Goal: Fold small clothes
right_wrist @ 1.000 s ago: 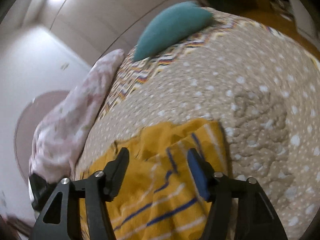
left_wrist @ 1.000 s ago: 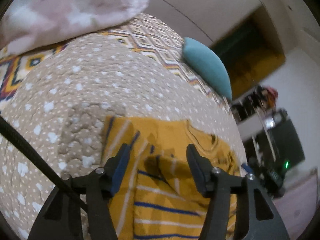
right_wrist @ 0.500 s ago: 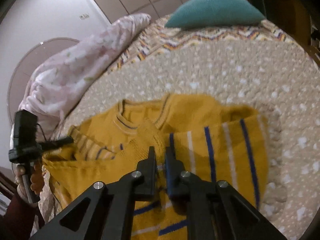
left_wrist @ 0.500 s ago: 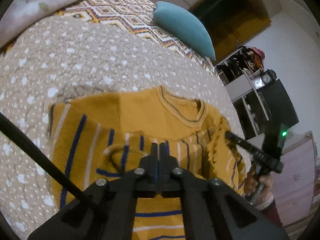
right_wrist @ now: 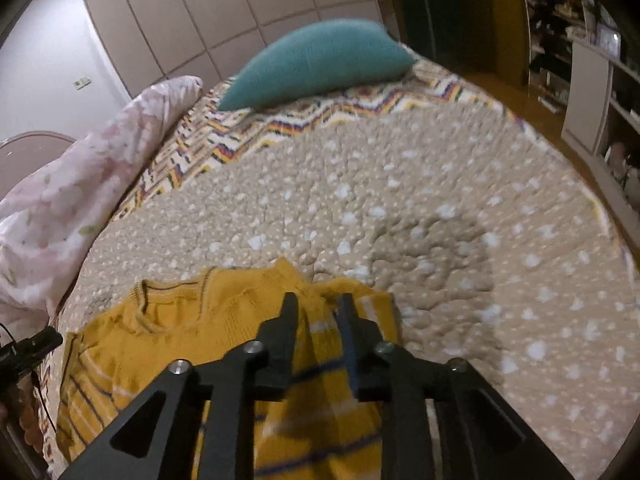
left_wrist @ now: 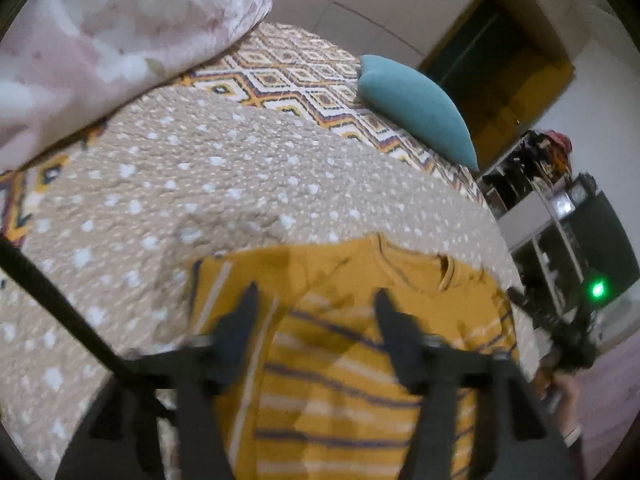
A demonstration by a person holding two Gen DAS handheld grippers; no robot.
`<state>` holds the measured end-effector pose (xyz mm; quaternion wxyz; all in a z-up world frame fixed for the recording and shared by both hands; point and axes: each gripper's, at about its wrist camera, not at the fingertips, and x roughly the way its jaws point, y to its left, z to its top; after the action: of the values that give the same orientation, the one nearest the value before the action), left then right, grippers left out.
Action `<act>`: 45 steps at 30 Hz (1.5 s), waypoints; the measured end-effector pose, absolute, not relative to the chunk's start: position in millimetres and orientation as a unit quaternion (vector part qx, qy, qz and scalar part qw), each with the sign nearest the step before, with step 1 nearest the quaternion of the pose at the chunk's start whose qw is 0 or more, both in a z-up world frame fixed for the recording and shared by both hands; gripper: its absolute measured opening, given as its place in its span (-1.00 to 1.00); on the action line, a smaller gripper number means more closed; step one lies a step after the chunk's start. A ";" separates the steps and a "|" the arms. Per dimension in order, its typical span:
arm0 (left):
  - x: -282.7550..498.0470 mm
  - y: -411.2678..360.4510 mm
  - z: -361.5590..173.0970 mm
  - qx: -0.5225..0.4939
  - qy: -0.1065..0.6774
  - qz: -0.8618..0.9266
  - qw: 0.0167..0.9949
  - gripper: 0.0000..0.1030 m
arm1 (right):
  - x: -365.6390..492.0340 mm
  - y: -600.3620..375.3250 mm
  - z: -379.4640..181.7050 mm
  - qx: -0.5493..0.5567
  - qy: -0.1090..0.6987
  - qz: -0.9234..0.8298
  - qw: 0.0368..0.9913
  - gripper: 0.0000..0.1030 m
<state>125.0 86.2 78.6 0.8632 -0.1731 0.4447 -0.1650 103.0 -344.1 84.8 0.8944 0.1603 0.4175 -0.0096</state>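
Left wrist: sweater (left_wrist: 360,360) lies beneath opened left claw (left_wrist: 316,308).

No legible text, labels or brands (pictures blurred), nothing readable anywhere

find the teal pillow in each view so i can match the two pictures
Left wrist view: the teal pillow is upper right of centre, on the zigzag blanket at the far end of the bed.
Right wrist view: the teal pillow is top centre, again at the far end on the zigzag blanket.
Shared landmark: the yellow sweater lies at the bottom of both, on the dotted quilt.
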 end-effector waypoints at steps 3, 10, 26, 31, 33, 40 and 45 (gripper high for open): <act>99.7 97.0 71.4 -0.181 0.455 -0.182 0.853 0.29 | 76.0 -348.8 100.5 0.162 0.406 0.013 0.899 -0.08; 58.7 102.9 43.4 -0.165 0.470 -0.183 0.848 0.30 | -12.3 -374.9 90.8 0.198 0.416 0.026 0.887 0.28; 19.0 143.4 55.2 -0.203 0.494 -0.138 0.834 -0.83 | -58.4 -380.9 39.8 0.281 0.460 0.021 0.842 -0.50; 1.8 153.4 53.4 -0.228 0.453 -0.123 0.853 -0.21 | -67.1 -349.2 87.6 0.187 0.444 0.011 0.876 -0.44; 1.2 149.1 46.7 -0.228 0.445 -0.128 0.856 -0.15 | -62.7 -324.4 102.6 0.155 0.440 0.027 0.884 -0.43; -10.0 136.6 16.0 -0.190 0.419 -0.154 0.874 -0.20 | -10.7 -189.7 108.6 0.081 0.462 0.142 0.872 -0.43; -11.8 172.0 1.8 -0.309 0.396 -0.196 0.842 -0.23 | 56.1 -88.6 89.1 0.053 0.482 0.197 0.852 -0.48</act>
<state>-11.8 172.0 1.8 0.8421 -0.3093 0.3959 -0.1960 56.1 -88.6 89.1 0.8518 0.0532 0.4824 0.1972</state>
